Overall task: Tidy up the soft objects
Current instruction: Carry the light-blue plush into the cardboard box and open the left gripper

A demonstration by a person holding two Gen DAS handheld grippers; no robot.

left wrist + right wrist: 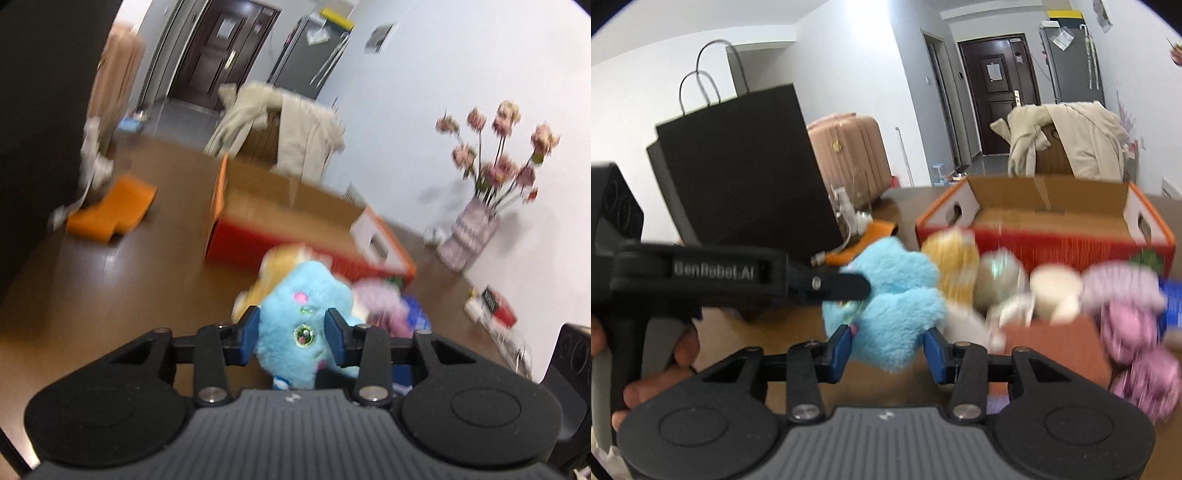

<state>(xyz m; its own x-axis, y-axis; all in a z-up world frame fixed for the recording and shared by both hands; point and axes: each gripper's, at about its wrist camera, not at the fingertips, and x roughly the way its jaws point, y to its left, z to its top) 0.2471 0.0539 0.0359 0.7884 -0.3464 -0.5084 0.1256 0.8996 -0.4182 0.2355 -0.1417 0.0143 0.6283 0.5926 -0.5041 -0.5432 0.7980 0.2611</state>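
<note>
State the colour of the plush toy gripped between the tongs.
Light blue plush toy, clearest in the left wrist view.

Your left wrist view: low, close, facing the blue plush toy (303, 314) | right wrist view: same toy (894, 306), both share the cardboard box (280, 206).

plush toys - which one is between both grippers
The blue plush. The left gripper and right gripper each have it between their fingers; the yellow plush and pink plush lie untouched behind.

Fluffy blue plush toy (303, 317), green glitter eye visible; yellow plush (955, 266) at 1 o'clock, pink plush (1130, 325) at 3 o'clock.
</note>
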